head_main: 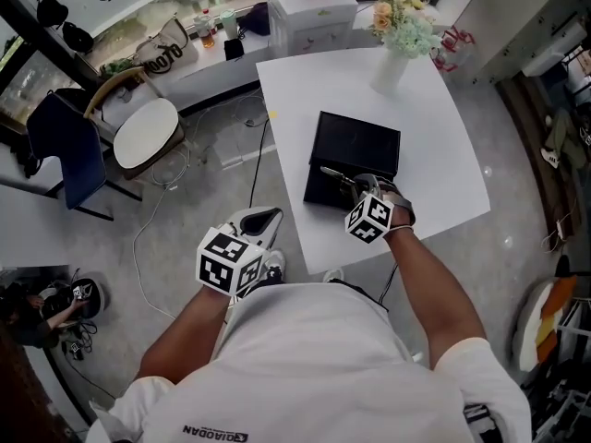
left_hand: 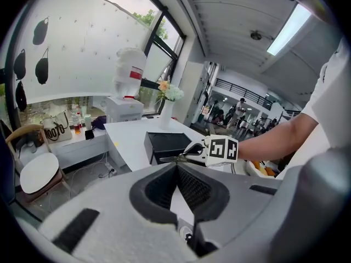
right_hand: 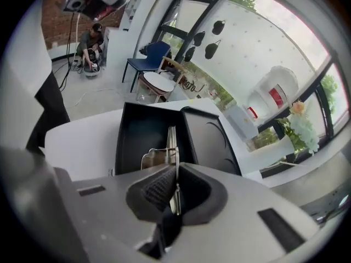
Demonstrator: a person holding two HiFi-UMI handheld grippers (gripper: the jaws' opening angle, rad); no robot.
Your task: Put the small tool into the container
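The right claw [right_hand: 174,171] is clamped on the small tool [right_hand: 170,141], a thin metal piece that juts forward above the open black container [right_hand: 137,130]. The carry looks finished, while lowering and release are likely still to come. The left claw [left_hand: 176,166] is closed on nothing, held clear of the white worktop [head_main: 434,127]. There is one tool, one container and two claws.

One container [head_main: 358,141], one small tool [head_main: 331,172], one vase [head_main: 389,72]
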